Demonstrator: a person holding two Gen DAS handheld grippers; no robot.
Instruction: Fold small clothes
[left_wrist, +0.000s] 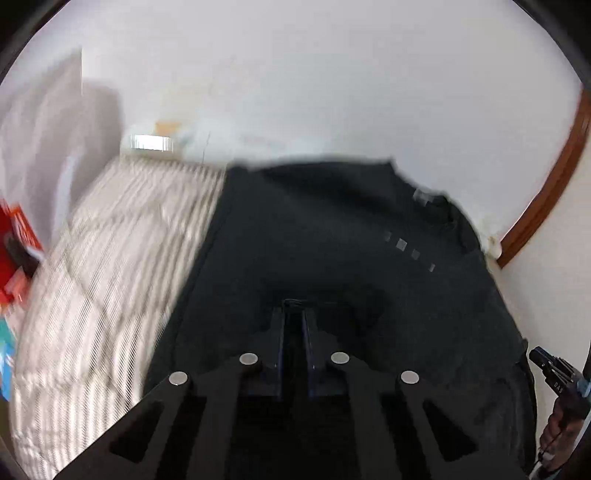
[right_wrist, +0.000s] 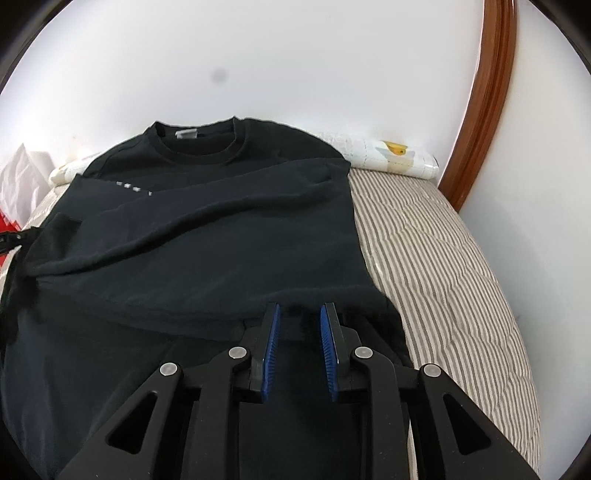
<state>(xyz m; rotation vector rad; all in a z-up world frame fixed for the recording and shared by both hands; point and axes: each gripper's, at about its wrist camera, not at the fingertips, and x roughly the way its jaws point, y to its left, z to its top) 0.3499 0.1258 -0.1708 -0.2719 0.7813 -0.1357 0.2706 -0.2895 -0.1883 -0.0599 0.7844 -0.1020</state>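
Note:
A black long-sleeved shirt (right_wrist: 207, 236) lies on a striped bed, collar at the far end, with its right side and sleeve folded across the body. In the left wrist view the shirt (left_wrist: 332, 240) fills the middle, blurred. My left gripper (left_wrist: 294, 312) is shut on a pinch of the black fabric. My right gripper (right_wrist: 300, 314) is open, its blue pads just above the folded edge of the shirt, holding nothing. The right gripper also shows at the lower right of the left wrist view (left_wrist: 543, 360). The left gripper's tip shows at the left edge of the right wrist view (right_wrist: 14, 240).
The striped quilted bed cover (right_wrist: 443, 266) extends right of the shirt and also left of it (left_wrist: 103, 280). A white pillow (right_wrist: 391, 155) lies at the head by the white wall. A brown wooden frame (right_wrist: 484, 110) stands at the right. Red and white items (left_wrist: 18, 240) sit at the left.

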